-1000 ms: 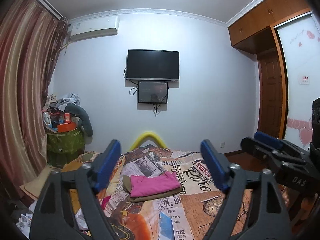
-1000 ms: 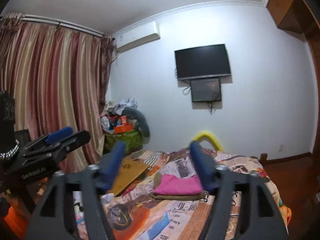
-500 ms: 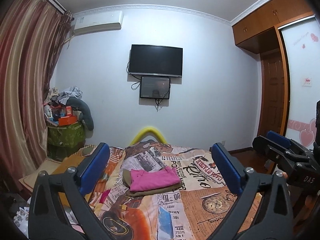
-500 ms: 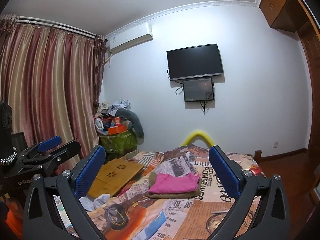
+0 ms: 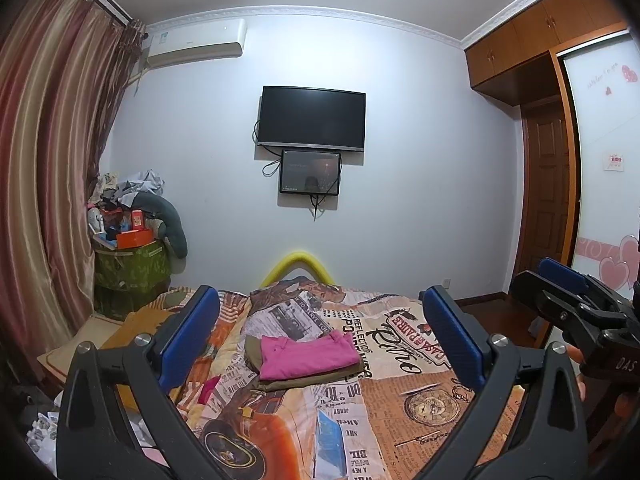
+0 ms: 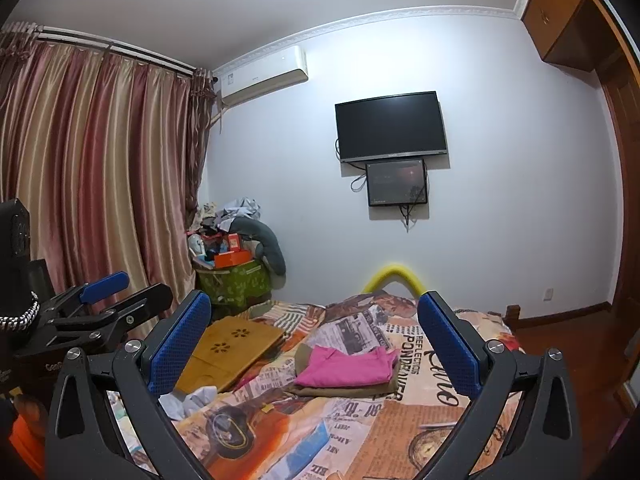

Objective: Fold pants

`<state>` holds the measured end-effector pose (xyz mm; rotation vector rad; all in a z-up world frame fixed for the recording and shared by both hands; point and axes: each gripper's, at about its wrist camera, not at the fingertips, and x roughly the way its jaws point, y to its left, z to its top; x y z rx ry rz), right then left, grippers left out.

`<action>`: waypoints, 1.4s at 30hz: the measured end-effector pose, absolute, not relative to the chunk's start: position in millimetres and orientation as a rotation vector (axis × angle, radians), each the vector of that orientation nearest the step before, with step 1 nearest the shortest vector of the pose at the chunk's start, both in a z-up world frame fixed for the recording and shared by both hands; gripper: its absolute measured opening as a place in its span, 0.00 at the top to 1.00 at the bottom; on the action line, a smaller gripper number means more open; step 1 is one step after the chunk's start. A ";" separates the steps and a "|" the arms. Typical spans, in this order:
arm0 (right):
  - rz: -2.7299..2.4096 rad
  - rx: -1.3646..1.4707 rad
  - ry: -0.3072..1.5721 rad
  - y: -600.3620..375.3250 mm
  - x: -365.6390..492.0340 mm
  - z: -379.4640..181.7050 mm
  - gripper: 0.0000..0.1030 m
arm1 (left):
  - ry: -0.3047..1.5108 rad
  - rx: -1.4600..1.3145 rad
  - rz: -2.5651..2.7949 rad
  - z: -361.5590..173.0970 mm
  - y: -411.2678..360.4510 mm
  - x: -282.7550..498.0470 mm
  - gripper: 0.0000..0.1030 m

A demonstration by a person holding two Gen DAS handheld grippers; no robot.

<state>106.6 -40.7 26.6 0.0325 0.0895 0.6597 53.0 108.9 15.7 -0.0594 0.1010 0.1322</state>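
Left gripper [image 5: 320,328] and right gripper [image 6: 314,332] jaws wide, empty, above the bed [image 5: 400,400] bearing folded pink pants [image 5: 306,356] on a folded olive garment [image 5: 320,376]

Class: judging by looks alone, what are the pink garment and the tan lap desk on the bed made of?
Pink garment: soft matte fabric, probably cotton knit; it folds limply. Lap desk: apparently bamboo or light wood, smooth, with flower-shaped cutouts.

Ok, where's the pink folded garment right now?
The pink folded garment lies mid-bed on top of an olive folded garment, ahead of both open grippers, right of the wooden lap tray.
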 end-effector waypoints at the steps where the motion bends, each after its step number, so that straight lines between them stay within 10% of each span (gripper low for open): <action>1: 0.659 0.032 0.090 -40.8 106.8 26.8 0.00 | 0.101 -0.060 0.132 15.3 108.7 53.1 0.00; 42: 0.637 0.038 0.105 -46.6 104.2 30.6 0.00 | 0.093 -0.056 0.096 17.2 110.9 51.5 0.00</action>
